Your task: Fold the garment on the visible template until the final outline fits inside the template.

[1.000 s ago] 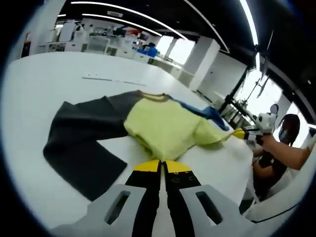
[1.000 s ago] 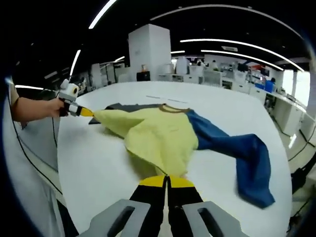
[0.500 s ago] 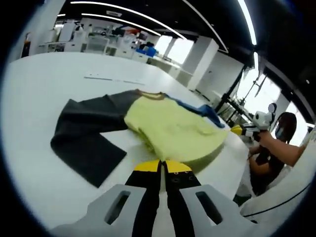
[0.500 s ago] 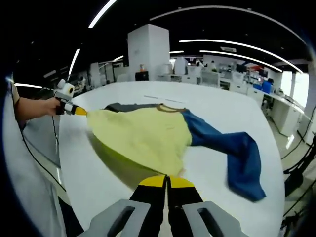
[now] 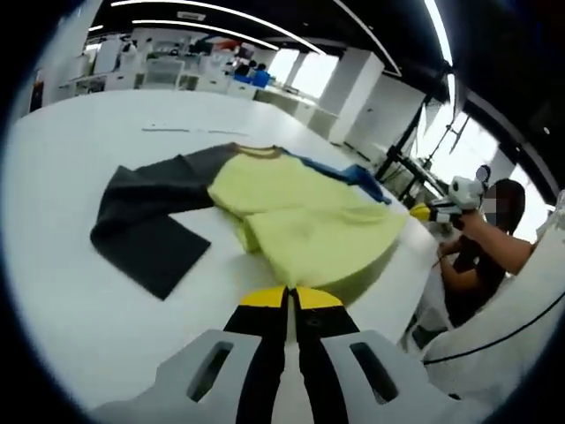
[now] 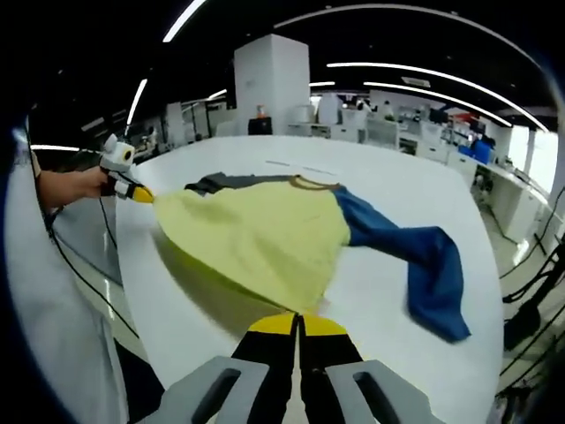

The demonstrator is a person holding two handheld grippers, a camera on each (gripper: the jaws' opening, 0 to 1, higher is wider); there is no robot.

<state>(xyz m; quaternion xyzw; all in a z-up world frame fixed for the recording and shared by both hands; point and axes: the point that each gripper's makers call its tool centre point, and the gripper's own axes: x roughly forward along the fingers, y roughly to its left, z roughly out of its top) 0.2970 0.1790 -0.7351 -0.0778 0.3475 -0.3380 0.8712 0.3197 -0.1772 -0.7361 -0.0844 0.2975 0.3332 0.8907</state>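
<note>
The garment has a yellow-green body (image 5: 300,221), a dark grey sleeve (image 5: 146,221) and a blue sleeve (image 6: 424,265). It lies on the white table (image 5: 71,159) with its collar (image 6: 309,184) at the far side. My left gripper (image 5: 290,296) is shut on one corner of the yellow hem. My right gripper (image 6: 298,322) is shut on the other corner. The hem hangs stretched between them, raised off the table near its edge. In the left gripper view the right gripper (image 5: 424,212) comes in from the right; in the right gripper view the left gripper (image 6: 139,194) comes in from the left.
Thin marks (image 5: 172,131) lie on the table beyond the collar. The table edge runs close under the raised hem, with a person's white sleeve (image 6: 62,353) and a cable beside it. Desks and equipment (image 6: 415,132) stand far behind.
The yellow body has gone from bunched to spread and taut between the two grippers. The whole garment has slid toward the near table edge, and the hem has lifted.
</note>
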